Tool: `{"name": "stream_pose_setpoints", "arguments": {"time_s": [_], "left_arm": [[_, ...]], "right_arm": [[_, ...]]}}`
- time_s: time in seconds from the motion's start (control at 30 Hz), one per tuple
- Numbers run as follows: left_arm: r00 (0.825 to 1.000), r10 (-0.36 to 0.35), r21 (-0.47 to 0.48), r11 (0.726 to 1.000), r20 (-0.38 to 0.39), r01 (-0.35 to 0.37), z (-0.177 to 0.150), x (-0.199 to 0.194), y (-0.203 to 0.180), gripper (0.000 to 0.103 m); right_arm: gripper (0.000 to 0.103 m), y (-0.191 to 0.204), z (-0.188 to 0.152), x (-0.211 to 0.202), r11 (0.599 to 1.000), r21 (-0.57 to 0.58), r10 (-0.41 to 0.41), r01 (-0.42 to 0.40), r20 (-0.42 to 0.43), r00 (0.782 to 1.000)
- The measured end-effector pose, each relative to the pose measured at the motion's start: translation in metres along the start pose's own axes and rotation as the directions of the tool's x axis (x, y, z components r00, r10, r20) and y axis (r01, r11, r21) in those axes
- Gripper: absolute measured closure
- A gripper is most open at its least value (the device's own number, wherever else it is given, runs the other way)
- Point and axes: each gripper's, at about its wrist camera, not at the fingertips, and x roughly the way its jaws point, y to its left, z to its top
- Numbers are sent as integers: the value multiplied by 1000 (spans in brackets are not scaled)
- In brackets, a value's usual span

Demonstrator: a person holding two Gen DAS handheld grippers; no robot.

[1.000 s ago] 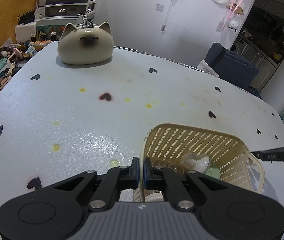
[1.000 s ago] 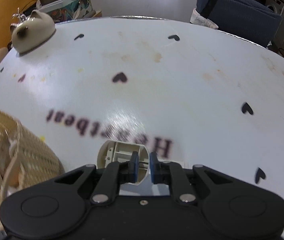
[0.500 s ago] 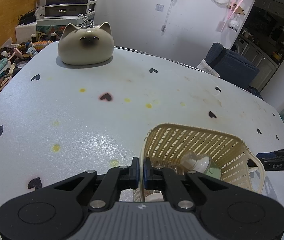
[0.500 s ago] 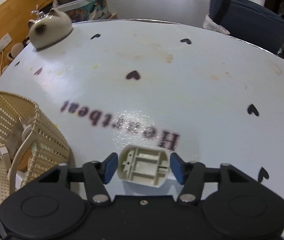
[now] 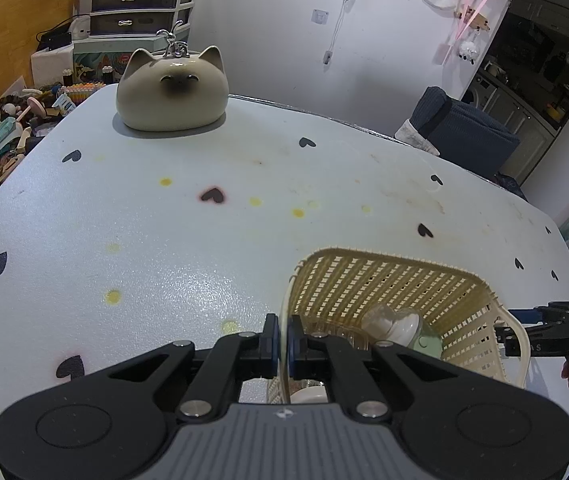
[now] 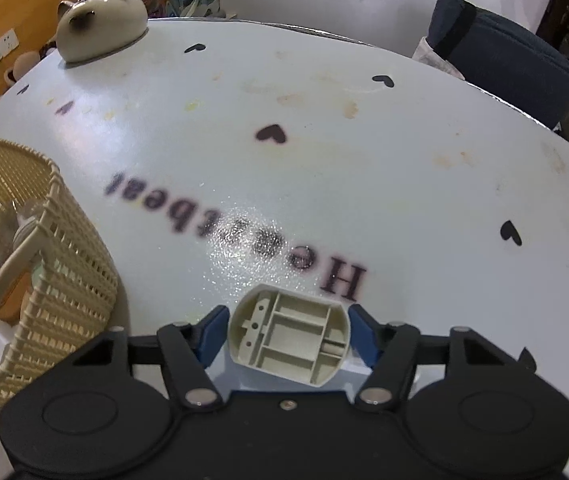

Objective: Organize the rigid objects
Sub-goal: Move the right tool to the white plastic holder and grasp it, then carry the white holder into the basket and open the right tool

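- Right hand-held gripper (image 6: 288, 340): jaws spread wide on either side of a beige plastic part (image 6: 289, 339), blue pads just beside its ends, seemingly not pressing.
- Plastic part: ribbed hollow side up, lying on the white table (image 6: 404, 160) near the printed lettering, apart from the basket (image 6: 60, 264).
- Left hand-held gripper (image 5: 279, 341): clamped shut on the basket's thin handle (image 5: 283, 344), steadying it; a clear bottle (image 5: 392, 322) and other items already inside.
- Step in hand, by judgement: picking up the plastic part for the basket.
- Next move calls for closing squarely on the part's two ends, lifting, then carrying it leftward over the rim.
- Pose: both pointing steeply down at the table.
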Motion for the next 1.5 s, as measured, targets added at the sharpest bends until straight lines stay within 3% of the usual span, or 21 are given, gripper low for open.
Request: {"name": "stream_pose_setpoints", "arguments": {"time_s": [0.3,0.57,0.77,0.97,1.13,1.37,1.5], "left_arm": [[1000,1,1,1000,0,-1,0,0,0,99],[1000,1,0,1000,0,-1,0,-1,0,99],[1000,1,0,1000,0,-1,0,-1,0,99],[1000,1,0,1000,0,-1,0,-1,0,99],[1000,1,0,1000,1,-1,0,-1,0,98],[1000,1,-1,1000,1,-1,0,-1,0,98],[1000,1,0,1000,1,-1,0,-1,0,98]], "right_arm": [[38,-3,-1,-14,998,49,27,-28,28,999],[38,7,14,-60,990,87,92,-107,161,983],[38,26,37,-103,986,49,141,-161,279,950],[38,59,54,-132,959,-31,274,-281,354,894],[38,90,58,-125,927,-64,371,-369,288,883],[38,116,55,-86,917,61,389,-395,90,917],[38,121,51,-64,910,147,390,-388,16,921]]}}
